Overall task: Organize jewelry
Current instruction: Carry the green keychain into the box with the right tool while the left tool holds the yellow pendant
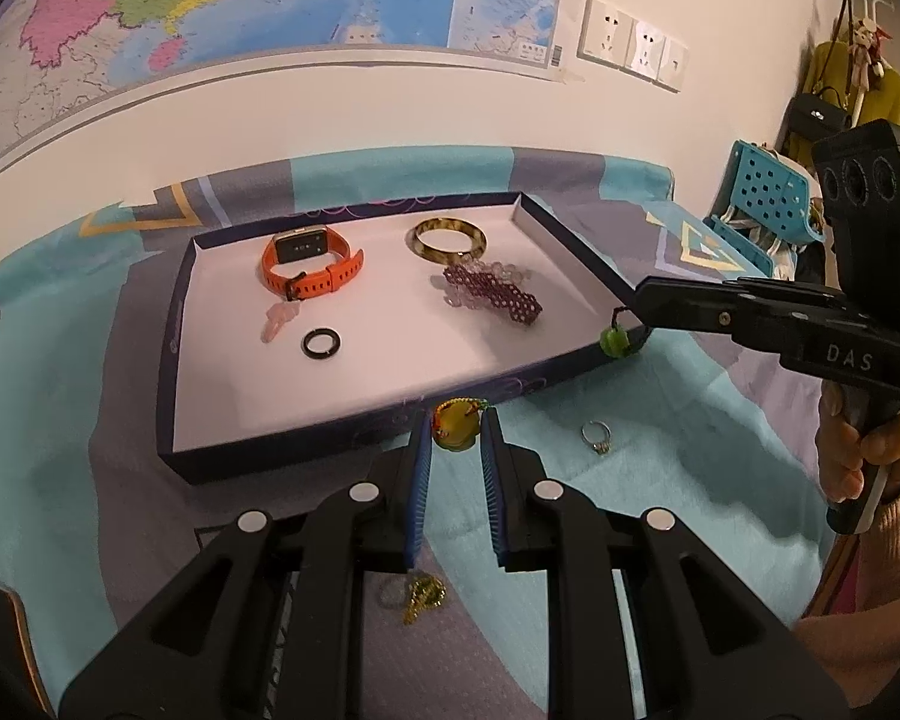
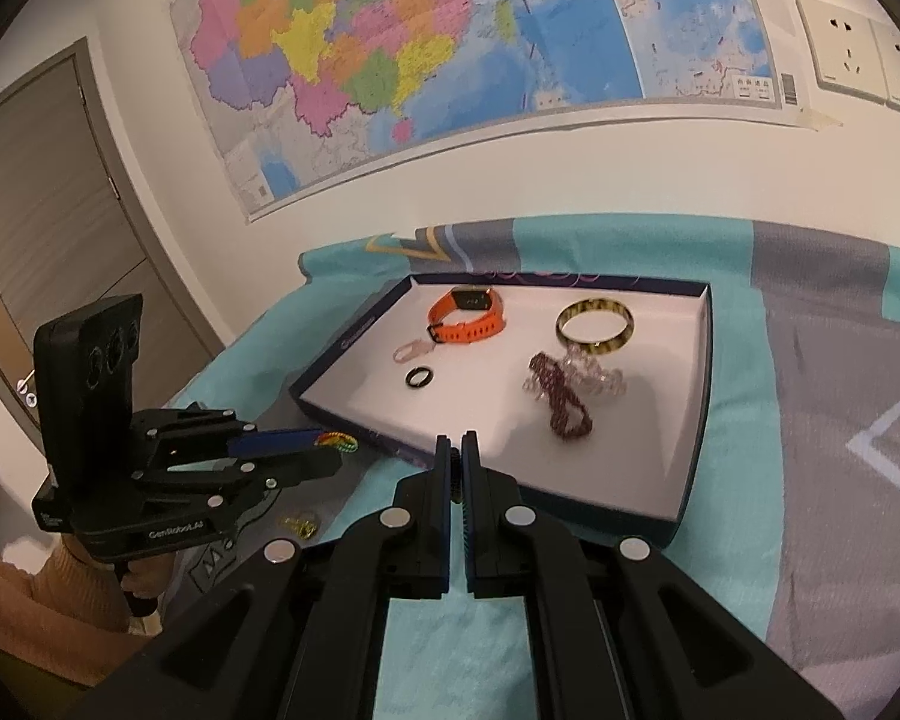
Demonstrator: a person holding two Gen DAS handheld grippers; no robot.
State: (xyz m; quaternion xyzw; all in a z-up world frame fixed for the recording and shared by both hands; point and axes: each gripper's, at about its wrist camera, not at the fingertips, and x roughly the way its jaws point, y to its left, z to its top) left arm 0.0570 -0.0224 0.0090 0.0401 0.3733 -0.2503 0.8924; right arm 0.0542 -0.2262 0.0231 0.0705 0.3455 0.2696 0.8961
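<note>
your left claw is nearly closed and pinches a yellow charm on a coloured cord between its blue pads, just short of the near wall of the tray; the grip is at the tips, likely so the piece can be let go cleanly over the wall; your right claw is pressed together on a thin dark cord, and from the left view a green bead hangs below its tip at the tray's right corner; the bead dangles, so it may swing when released.

inside the tray you have an orange watch at the back left, a black ring and a pale pink piece in front of it, a mottled bangle at the back right with a dark purple bracelet lying over clear beads beside it; the like pieces appear grouped, which leaves the front of the tray bare for what you carry.

still outside on the teal bedcover: a silver ring near the tray's front wall, and a gold chain under your left claw; both appear yet to be collected.
</note>
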